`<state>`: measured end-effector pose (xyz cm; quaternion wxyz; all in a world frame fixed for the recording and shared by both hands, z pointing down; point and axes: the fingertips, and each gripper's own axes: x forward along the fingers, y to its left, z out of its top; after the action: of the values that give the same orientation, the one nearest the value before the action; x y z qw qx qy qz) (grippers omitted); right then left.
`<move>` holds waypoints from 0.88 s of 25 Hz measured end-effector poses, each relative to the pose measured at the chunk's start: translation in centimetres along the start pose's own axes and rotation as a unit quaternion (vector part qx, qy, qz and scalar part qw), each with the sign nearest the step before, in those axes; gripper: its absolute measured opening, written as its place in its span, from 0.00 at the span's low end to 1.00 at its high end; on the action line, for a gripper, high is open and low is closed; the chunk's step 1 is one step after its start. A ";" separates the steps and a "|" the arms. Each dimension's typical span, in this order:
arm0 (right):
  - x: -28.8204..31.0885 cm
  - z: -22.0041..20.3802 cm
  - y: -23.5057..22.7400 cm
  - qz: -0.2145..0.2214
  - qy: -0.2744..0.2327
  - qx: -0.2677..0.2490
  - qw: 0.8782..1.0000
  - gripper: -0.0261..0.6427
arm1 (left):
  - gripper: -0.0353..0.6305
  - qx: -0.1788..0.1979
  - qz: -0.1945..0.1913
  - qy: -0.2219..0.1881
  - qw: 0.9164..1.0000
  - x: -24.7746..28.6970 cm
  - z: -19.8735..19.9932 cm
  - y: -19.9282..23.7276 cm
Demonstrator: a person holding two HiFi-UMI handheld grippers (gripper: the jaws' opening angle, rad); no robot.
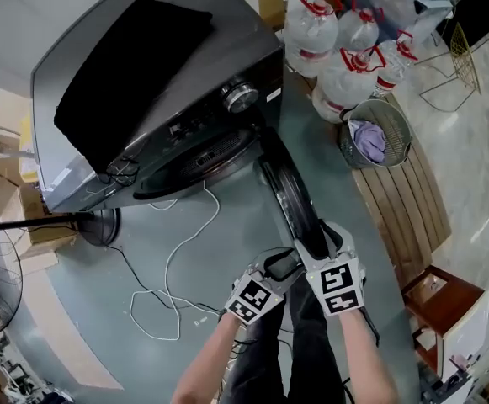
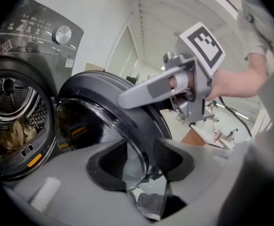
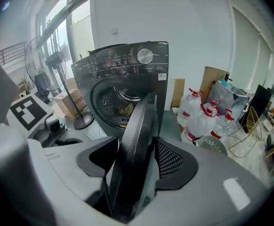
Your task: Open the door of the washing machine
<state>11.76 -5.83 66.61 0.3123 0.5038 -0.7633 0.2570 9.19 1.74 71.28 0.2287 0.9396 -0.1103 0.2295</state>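
The dark grey washing machine (image 1: 76, 133) stands at the upper left, its drum mouth (image 2: 14, 121) uncovered with laundry inside. Its round door (image 1: 290, 196) is swung out toward me, edge-on. My right gripper (image 1: 316, 247) straddles the door's free edge (image 3: 137, 140); the thick rim fills the gap and both pads sit against it. My left gripper (image 1: 278, 268) comes in from the left just below it. In the left gripper view the door rim (image 2: 139, 140) runs between its jaws (image 2: 141, 161), close to the right pad, with a sliver of space on the left.
Several water bottles (image 1: 345, 49) and a wire basket of clothes (image 1: 376, 133) stand to the right of the machine. A white cable (image 1: 172, 276) loops on the floor by a fan base (image 1: 101, 225). A wooden box (image 1: 446, 305) sits at the right. A black cloth (image 1: 135, 66) lies on the machine.
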 end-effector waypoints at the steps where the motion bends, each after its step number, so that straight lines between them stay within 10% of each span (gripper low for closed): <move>1: -0.2 -0.1 -0.6 -0.003 0.002 -0.004 1.000 0.40 | 0.37 -0.001 0.007 -0.003 1.000 0.1 0.4 0.5; 22: -2.2 0.5 -15.1 -0.065 0.032 -0.078 0.994 0.39 | 0.14 -0.024 0.112 -0.042 0.992 0.3 5.6 7.0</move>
<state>26.34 -10.22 65.84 0.3906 0.5178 -0.7366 0.1916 9.40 -7.09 69.71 0.2193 0.9244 -0.2301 0.2109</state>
